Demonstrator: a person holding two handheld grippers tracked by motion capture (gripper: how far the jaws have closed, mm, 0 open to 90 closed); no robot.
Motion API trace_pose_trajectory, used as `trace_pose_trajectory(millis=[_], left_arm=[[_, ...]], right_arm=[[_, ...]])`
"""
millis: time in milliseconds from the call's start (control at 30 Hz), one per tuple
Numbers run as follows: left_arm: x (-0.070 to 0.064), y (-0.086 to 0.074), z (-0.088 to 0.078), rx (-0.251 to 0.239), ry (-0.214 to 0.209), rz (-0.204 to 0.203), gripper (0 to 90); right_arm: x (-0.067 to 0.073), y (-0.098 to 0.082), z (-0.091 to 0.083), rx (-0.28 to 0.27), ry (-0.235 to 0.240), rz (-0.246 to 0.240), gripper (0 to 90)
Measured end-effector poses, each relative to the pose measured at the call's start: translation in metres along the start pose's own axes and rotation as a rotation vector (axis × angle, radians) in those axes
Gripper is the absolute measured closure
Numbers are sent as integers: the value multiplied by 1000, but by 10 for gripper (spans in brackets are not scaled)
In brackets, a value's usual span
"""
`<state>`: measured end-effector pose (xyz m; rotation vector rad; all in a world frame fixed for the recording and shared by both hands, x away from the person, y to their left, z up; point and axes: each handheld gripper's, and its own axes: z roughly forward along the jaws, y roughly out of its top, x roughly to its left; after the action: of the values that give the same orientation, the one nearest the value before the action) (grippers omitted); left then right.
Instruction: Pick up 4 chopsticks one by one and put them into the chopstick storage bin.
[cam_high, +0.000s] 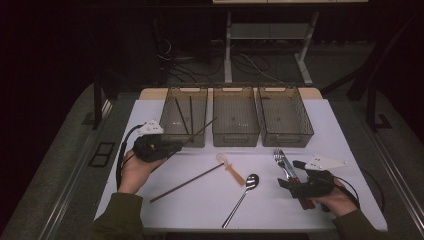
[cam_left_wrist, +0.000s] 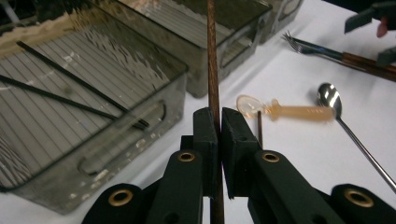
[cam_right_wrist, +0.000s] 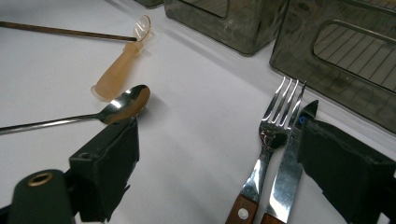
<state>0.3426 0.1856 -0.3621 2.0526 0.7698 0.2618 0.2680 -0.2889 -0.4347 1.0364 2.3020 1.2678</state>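
My left gripper (cam_high: 181, 144) (cam_left_wrist: 218, 116) is shut on a brown chopstick (cam_high: 202, 127) (cam_left_wrist: 212, 56), held above the table with its far end over the front of the left bin (cam_high: 184, 117). Two black chopsticks (cam_left_wrist: 70, 77) lie in that bin. A second brown chopstick (cam_high: 187, 182) lies slantwise on the white table (cam_high: 200, 212). My right gripper (cam_high: 291, 173) (cam_right_wrist: 219, 126) stands open at the right, its jaws wide on either side of a fork (cam_right_wrist: 275, 126) and a knife (cam_right_wrist: 287, 172) with wooden handles, both flat on the table.
A small tan plastic spoon (cam_high: 231, 169) (cam_right_wrist: 119, 74) and a metal spoon (cam_high: 249, 184) (cam_right_wrist: 126, 102) lie mid-table. The middle bin (cam_high: 235, 120) and right bin (cam_high: 285, 117) stand in a row with the left one at the back.
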Motion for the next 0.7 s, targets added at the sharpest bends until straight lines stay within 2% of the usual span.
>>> trace_pose_trajectory(millis=[267,400,500,700], left_arm=[[13,14,7,-22,14,-10,842],[21,20,11,-52,17,-25,842],[26,25,14,-58,28,-24,842],[42,32,24,-63,56,-49,842]], right_arm=[[1,0,0,1,5,1,132],[1,0,0,2,6,3,132],[1,0,0,3,7,2,132],[2,0,0,2,8,4,132]])
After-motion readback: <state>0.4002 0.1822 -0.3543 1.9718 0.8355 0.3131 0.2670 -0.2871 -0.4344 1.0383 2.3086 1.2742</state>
